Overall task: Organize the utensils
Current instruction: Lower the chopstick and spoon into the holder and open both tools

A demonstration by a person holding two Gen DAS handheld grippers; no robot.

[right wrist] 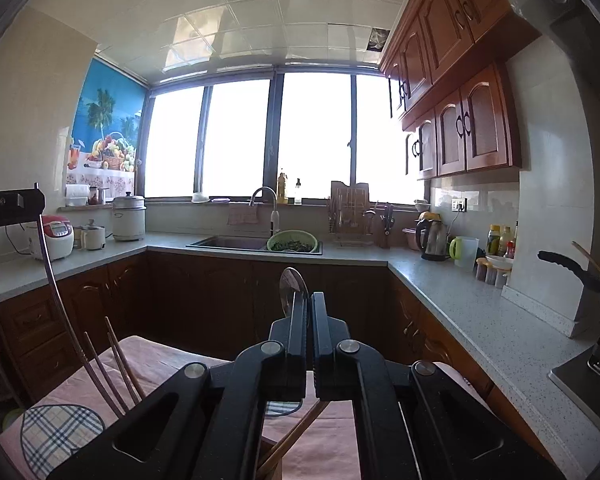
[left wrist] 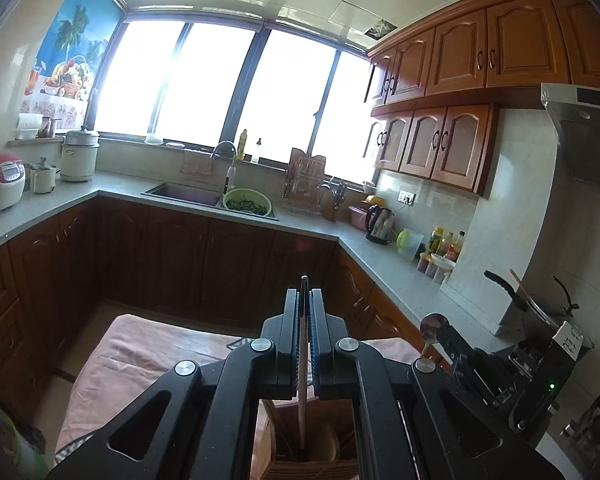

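Left gripper (left wrist: 305,300): clenched on upright chopstick (left wrist: 302,380) above wooden holder (left wrist: 312,440). Right gripper (right wrist: 309,304): clenched on spoon (right wrist: 293,286), near pink cloth (right wrist: 172,364).

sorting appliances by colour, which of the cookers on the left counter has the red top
The rice cooker nearest the counter's left end: white body, red lid panel. The small pot beside it and the tall steamer pot further along are plain white or cream.
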